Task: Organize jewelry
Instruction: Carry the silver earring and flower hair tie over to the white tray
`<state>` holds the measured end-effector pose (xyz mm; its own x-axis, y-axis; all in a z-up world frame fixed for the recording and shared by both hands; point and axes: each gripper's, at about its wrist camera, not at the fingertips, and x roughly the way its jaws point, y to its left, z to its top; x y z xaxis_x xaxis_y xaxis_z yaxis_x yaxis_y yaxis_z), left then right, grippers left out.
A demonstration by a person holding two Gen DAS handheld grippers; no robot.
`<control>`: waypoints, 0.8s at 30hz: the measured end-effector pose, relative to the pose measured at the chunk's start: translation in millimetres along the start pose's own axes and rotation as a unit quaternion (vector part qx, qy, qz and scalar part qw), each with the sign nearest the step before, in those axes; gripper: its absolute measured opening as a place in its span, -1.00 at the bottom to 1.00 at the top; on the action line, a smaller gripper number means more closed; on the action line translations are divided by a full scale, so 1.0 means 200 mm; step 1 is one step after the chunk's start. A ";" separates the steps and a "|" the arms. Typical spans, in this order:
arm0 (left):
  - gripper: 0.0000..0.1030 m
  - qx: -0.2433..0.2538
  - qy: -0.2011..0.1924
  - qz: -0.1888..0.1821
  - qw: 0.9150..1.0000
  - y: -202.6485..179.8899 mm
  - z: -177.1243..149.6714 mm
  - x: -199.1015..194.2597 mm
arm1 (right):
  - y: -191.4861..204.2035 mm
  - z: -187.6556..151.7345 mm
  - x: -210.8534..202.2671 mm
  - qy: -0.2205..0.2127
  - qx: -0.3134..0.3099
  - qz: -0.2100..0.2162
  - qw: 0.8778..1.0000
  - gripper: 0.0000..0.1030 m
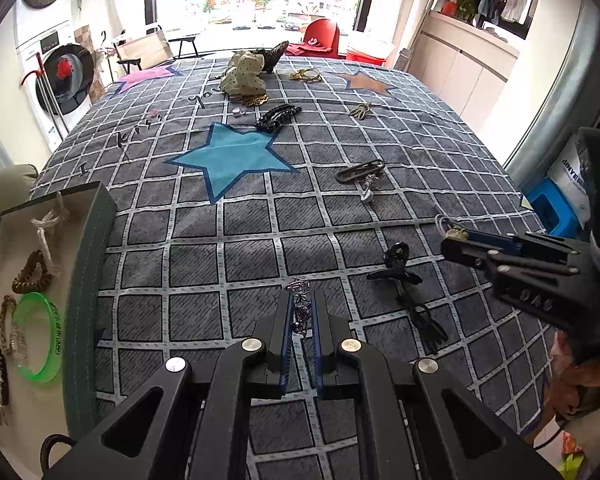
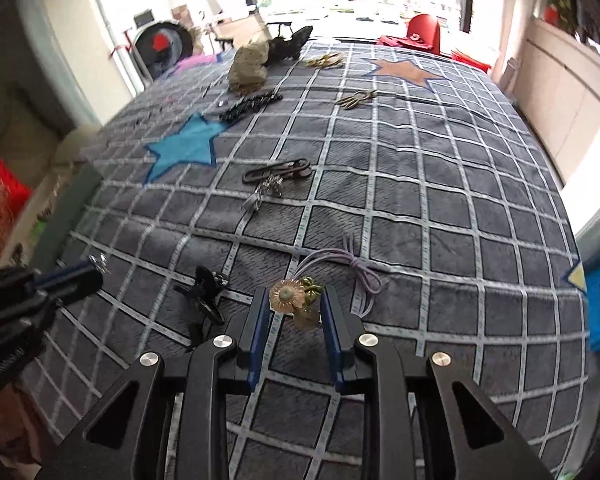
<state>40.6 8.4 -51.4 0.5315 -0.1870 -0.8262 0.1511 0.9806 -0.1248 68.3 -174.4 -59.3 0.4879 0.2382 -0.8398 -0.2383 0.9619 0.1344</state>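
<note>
The left gripper (image 1: 302, 312) clenched a small silver ornament (image 1: 301, 310) between its pads, light and likely fragile (best pinched mid-body), while the right gripper (image 2: 294, 304) closed around a flower hair tie (image 2: 287, 295).

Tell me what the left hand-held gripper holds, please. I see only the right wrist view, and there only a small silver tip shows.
Observer: The left hand-held gripper is shut on an ornate silver metal clip.
Operator: Where is the storage box? It is blurred for me.
Observer: The open grey-walled box lies to the left of that gripper, on the grey checked cloth.
Operator: What is inside it?
Observer: Among other pieces, a translucent green plastic bangle, a brown coiled hair tie, a black beaded bracelet and a white knotted cord.
</note>
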 end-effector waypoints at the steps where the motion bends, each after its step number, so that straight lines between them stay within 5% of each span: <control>1: -0.79 0.000 -0.002 0.000 1.000 0.00 0.00 -0.01 | -0.01 0.00 -0.01 -0.002 0.006 0.004 1.000 -0.46; 24: -0.79 -0.012 -0.051 0.005 0.999 0.06 -0.14 -0.33 | 0.11 -0.08 -0.27 -0.027 0.038 0.060 0.997 -0.46</control>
<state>-15.3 33.6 -14.2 0.6145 -0.1817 -0.7677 0.1260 0.9832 -0.1318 24.4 -168.0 -19.7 0.5053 0.3574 -0.7854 -0.2348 0.9328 0.2734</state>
